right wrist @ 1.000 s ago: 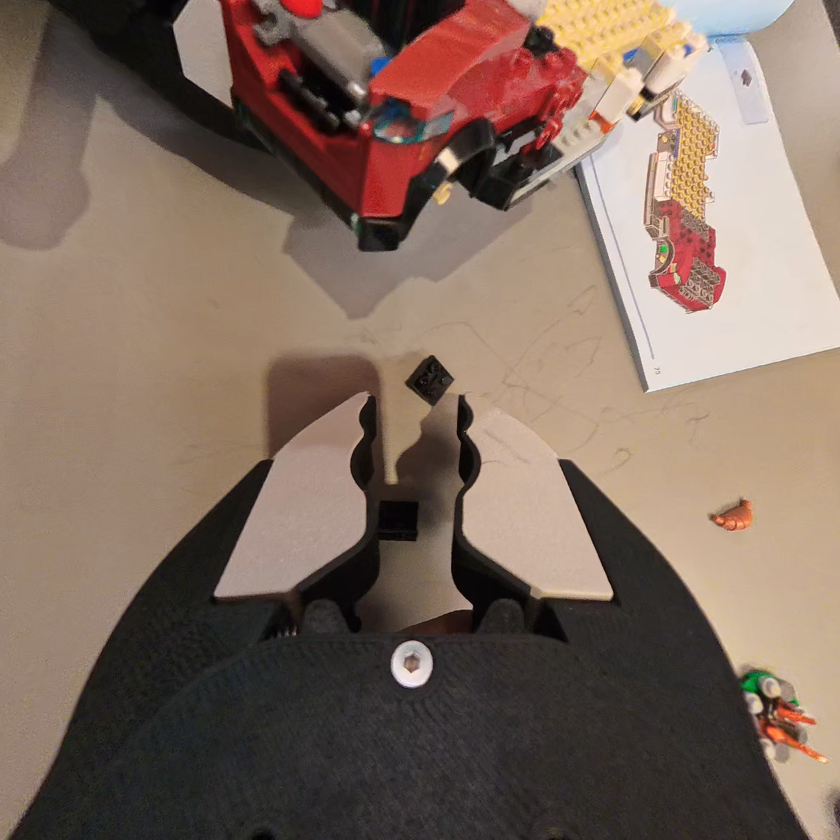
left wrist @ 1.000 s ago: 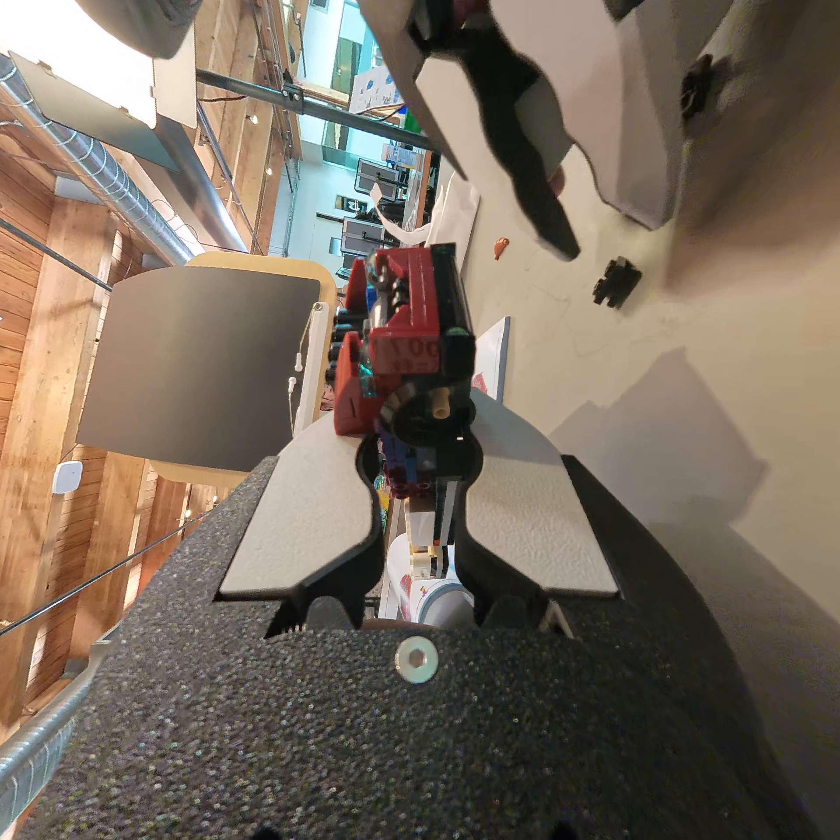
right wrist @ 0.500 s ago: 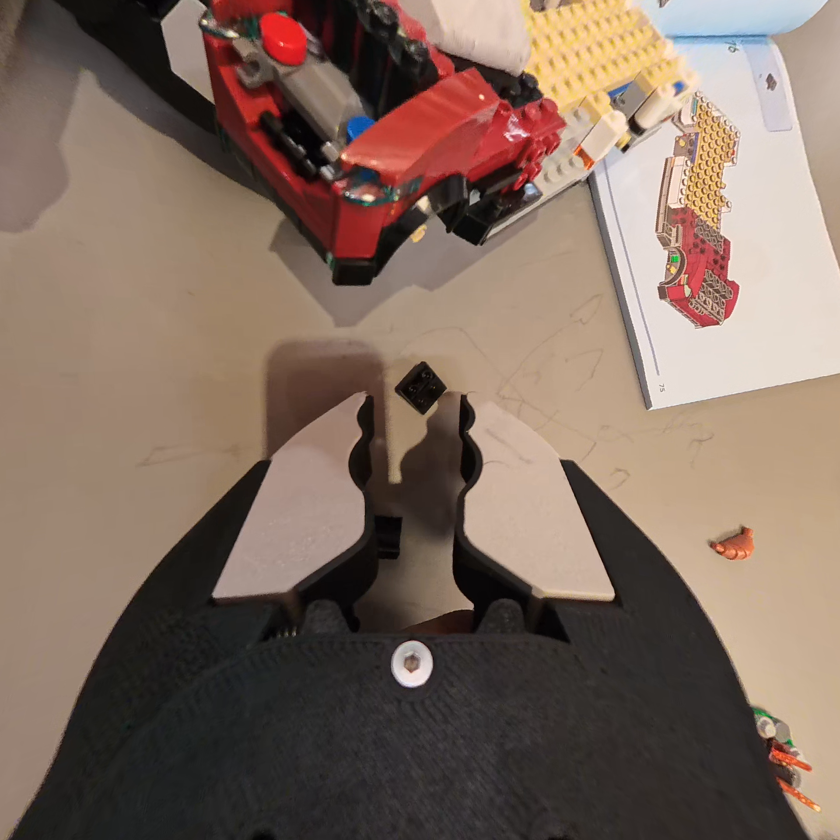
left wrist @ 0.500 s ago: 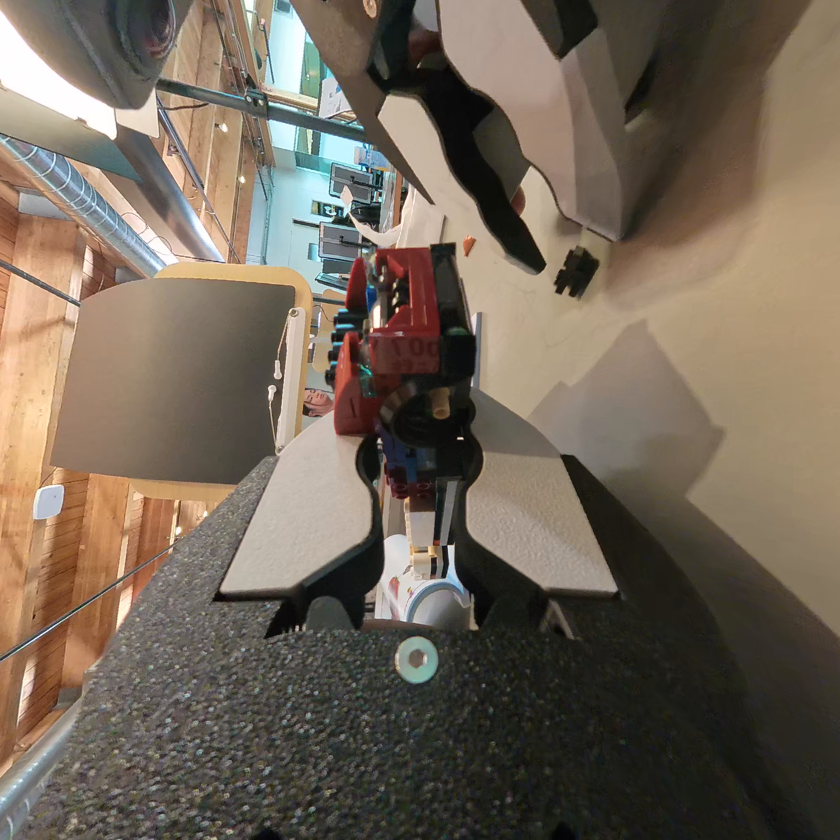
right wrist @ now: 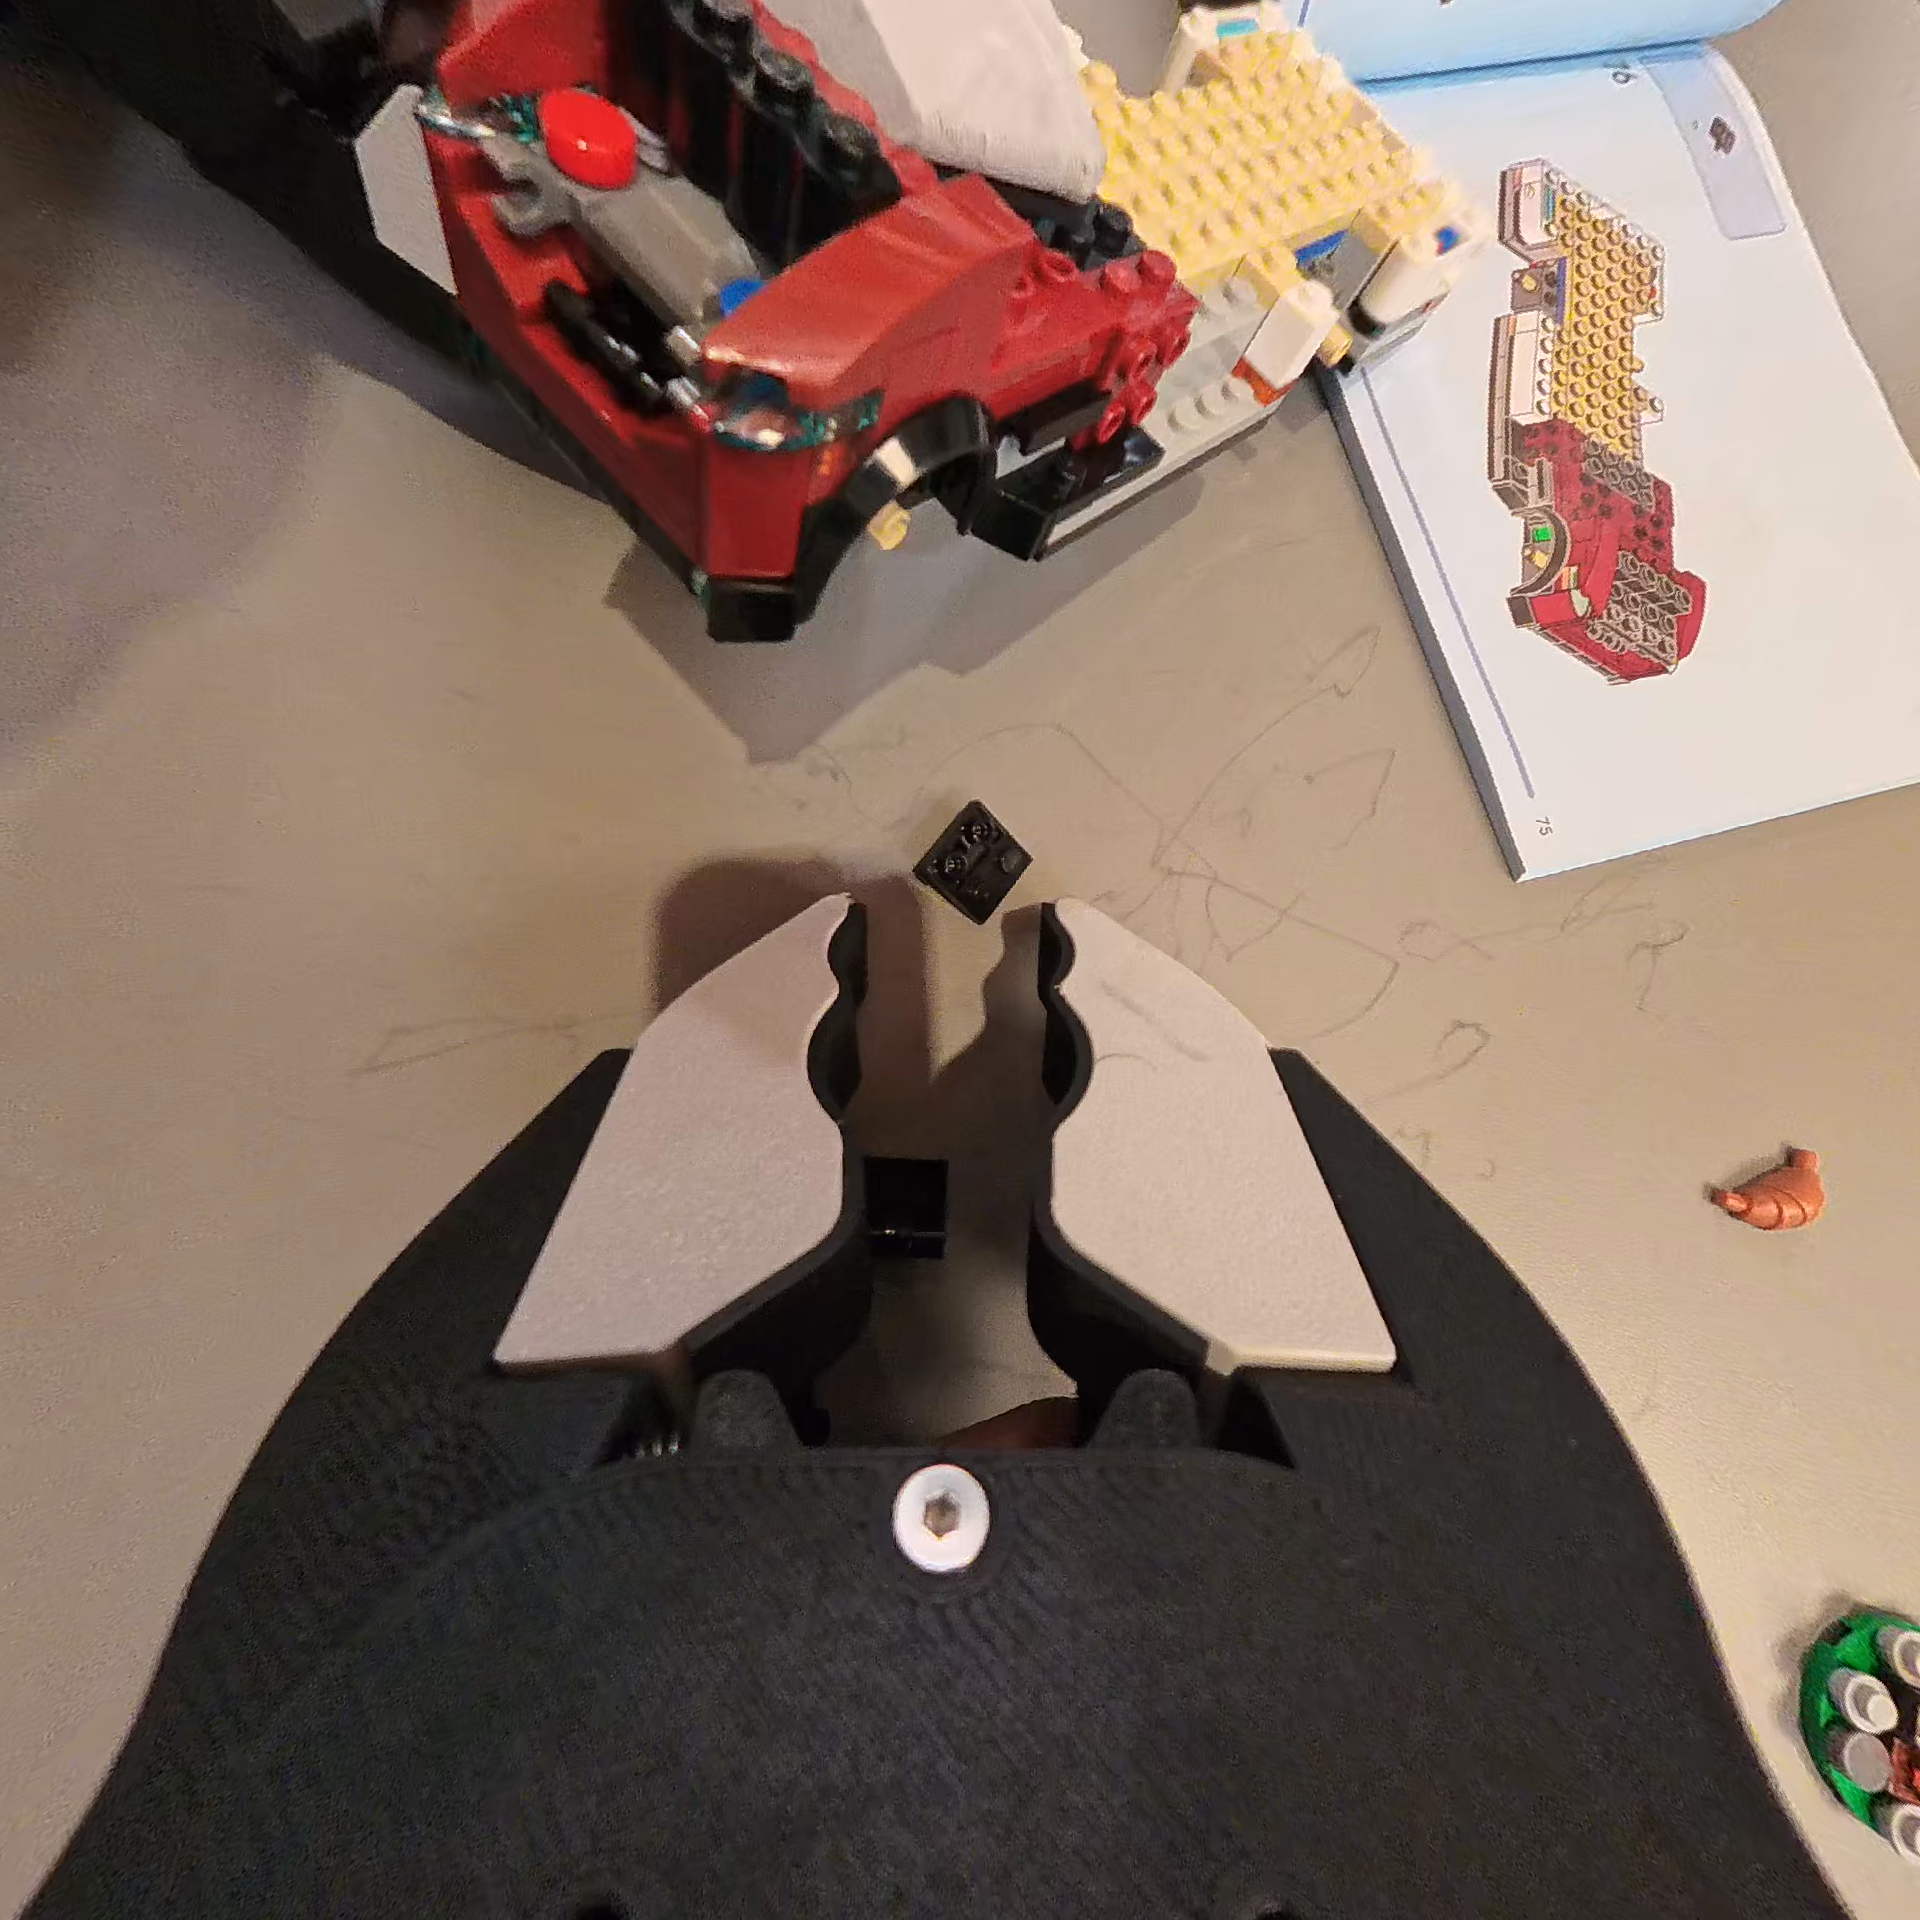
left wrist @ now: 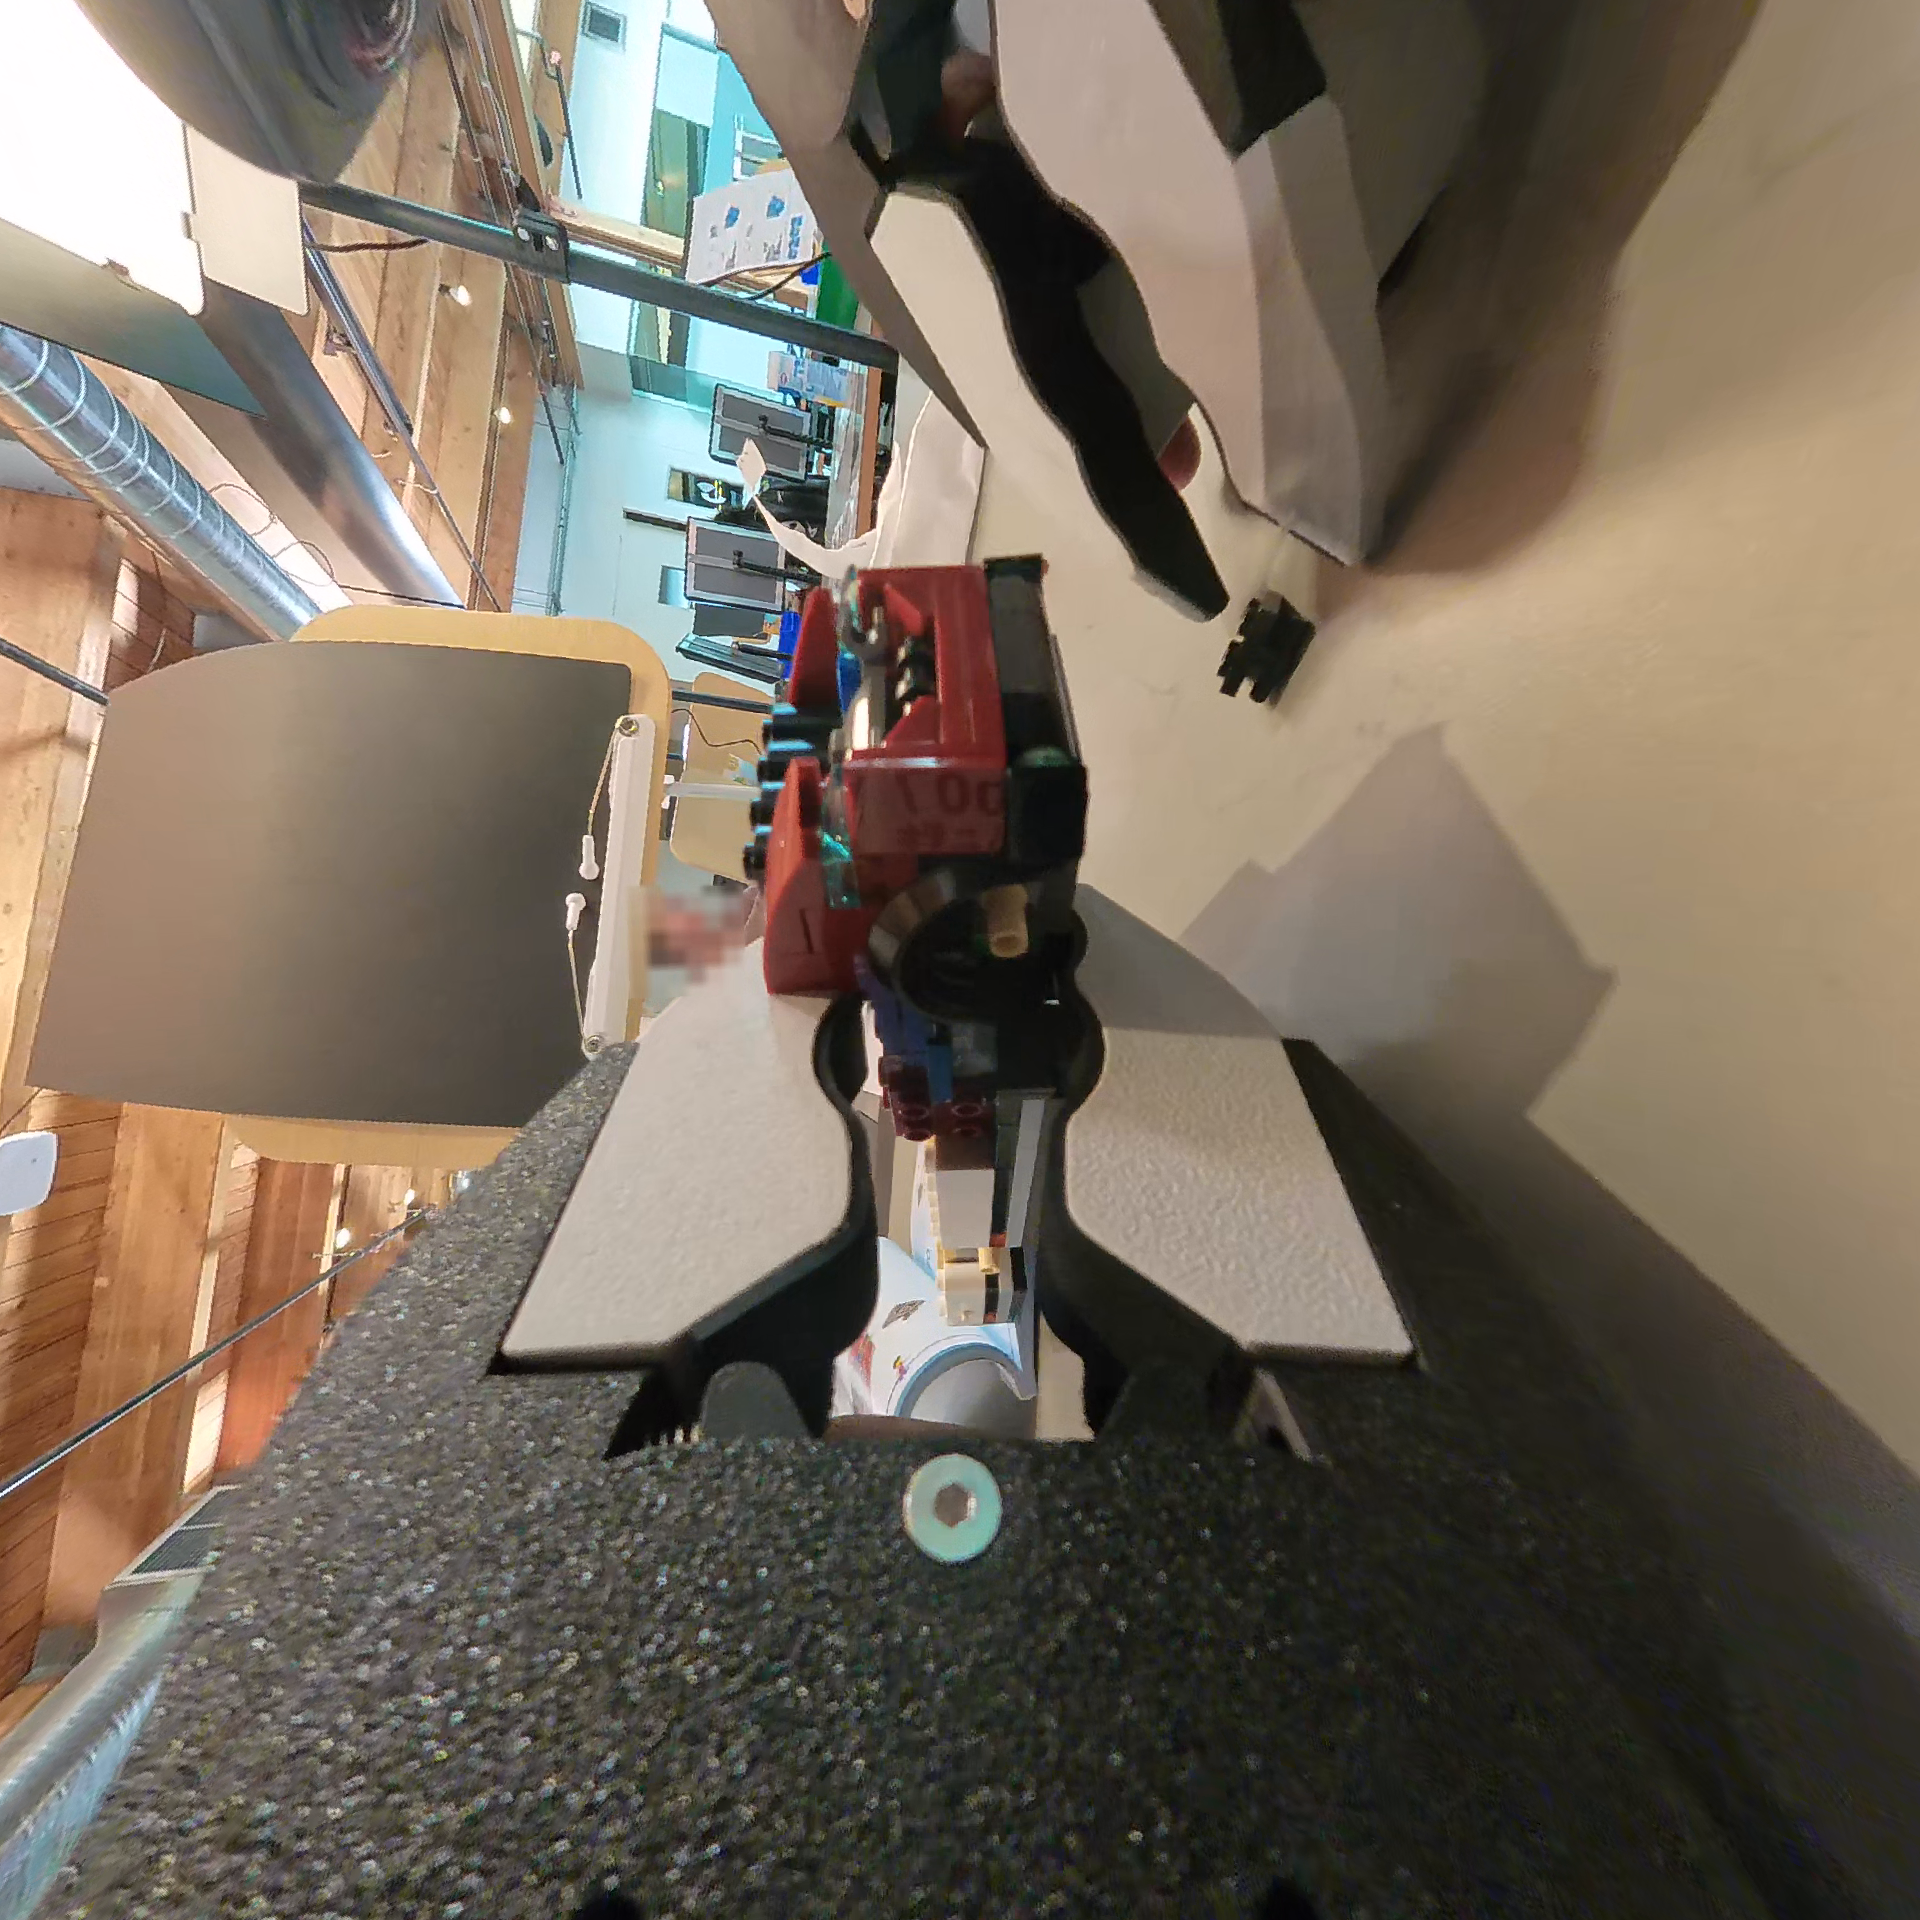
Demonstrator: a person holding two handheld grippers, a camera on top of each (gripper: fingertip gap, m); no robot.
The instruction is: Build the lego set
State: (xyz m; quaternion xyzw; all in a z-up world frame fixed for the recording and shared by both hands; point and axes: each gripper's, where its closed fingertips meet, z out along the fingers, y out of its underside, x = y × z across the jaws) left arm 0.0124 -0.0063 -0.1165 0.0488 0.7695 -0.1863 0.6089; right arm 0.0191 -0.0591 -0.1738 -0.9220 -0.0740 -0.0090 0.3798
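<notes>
Right wrist view: the right gripper [right wrist: 948, 914] hung over a beige table [right wrist: 312, 831], its jaws apart and clasping nothing, and a small black brick [right wrist: 972, 860] lay on the table just beyond the fingertips, touching neither. Bare table lay open to the gripper's left; to its right were a croissant-shaped piece [right wrist: 1771, 1192] and a green round piece [right wrist: 1865, 1714] at the frame's edge. Farther off, a red and cream brick car [right wrist: 852, 312] met the edge of an open instruction booklet [right wrist: 1662, 520]. Left wrist view (camera rolled sideways, the table standing as a wall at right): the left gripper [left wrist: 961, 1023] was clamped on the brick car [left wrist: 914, 790], both fingers pressed to its sides.
</notes>
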